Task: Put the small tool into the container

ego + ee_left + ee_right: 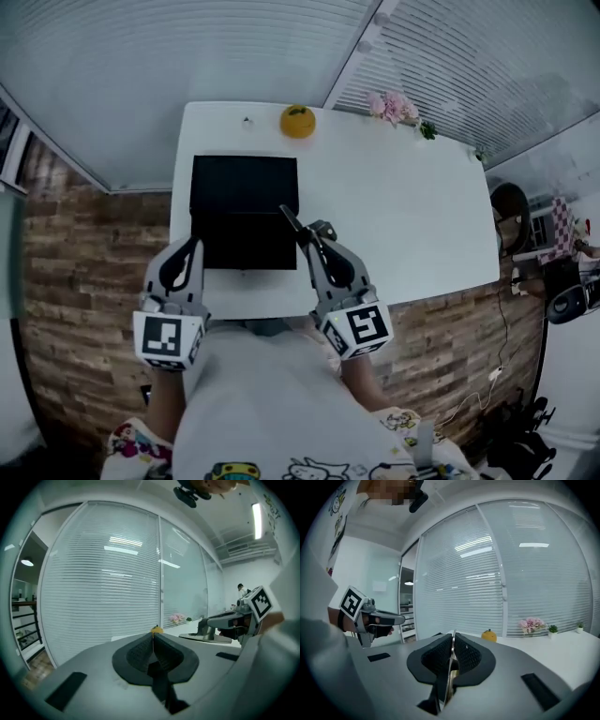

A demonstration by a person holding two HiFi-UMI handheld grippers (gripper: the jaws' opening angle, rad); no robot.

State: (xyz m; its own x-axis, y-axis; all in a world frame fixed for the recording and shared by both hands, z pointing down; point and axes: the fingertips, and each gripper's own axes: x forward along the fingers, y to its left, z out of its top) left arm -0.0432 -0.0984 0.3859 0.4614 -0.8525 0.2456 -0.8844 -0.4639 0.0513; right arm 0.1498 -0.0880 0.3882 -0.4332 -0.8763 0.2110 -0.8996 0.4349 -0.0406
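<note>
Nearest, both grippers sit low at the near edge of the white table (422, 216), each pointing away from the person.

Left gripper (191, 247): in its own view the pads meet along one thin seam with nothing between them. Closed, empty, idle just beside the container's near left corner.

Right gripper (317, 236): jaws pinched on the small tool (291, 221), a thin flat metal strip. In the right gripper view the strip (449, 670) stands edge-on between the ribbed pads. Its free end pokes forward to about the container's right edge; height above the table can't be judged.

Next out, the container (234, 192): a black, shallow rectangle, reading as two dark panels, perhaps tray and lid. Nothing can be made out inside.

Beyond it, an orange fruit (297, 121) and pink flowers (394, 106) at the far edge, with blinds (187, 66) behind.

Progress: pickup looks done, tool in hand and at the container. Left: carry it over the opening, lower, let go.
</note>
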